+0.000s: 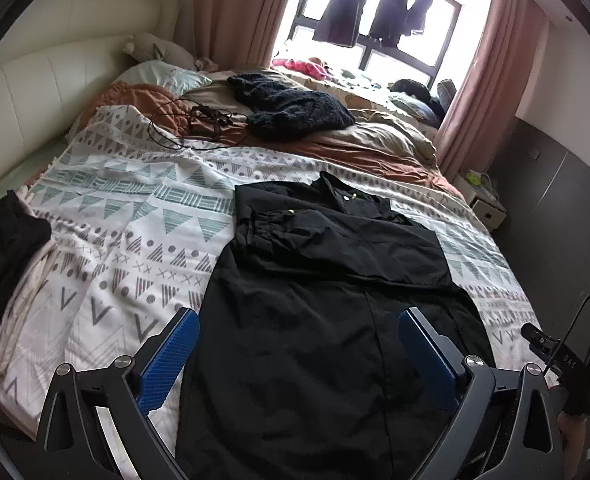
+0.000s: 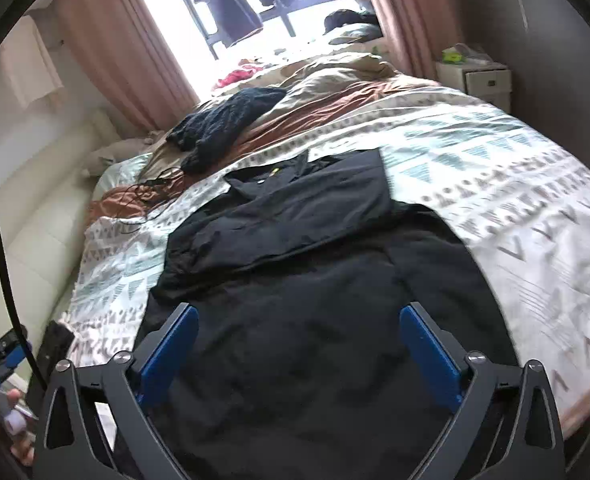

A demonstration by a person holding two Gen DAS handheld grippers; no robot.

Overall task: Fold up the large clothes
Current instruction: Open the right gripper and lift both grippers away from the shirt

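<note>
A large black jacket [image 1: 327,280] lies flat on the patterned bedspread [image 1: 127,220], collar toward the window, with its sleeves folded in across the body. In the right wrist view the same black jacket [image 2: 307,264] fills the middle. My left gripper [image 1: 299,316] hovers above the jacket's lower part, jaws wide apart, nothing between the blue pads [image 1: 171,356]. My right gripper [image 2: 299,312] also hangs over the lower part of the jacket, open and empty. Neither gripper touches the cloth.
A dark knitted garment [image 1: 291,104] and a tangle of cable [image 1: 191,120] lie further up the bed. Another dark garment [image 1: 3,248] sits at the left edge. A crumpled duvet [image 1: 379,132], pillows, a white bedside cabinet [image 2: 483,80] and clothes hanging at the window lie beyond.
</note>
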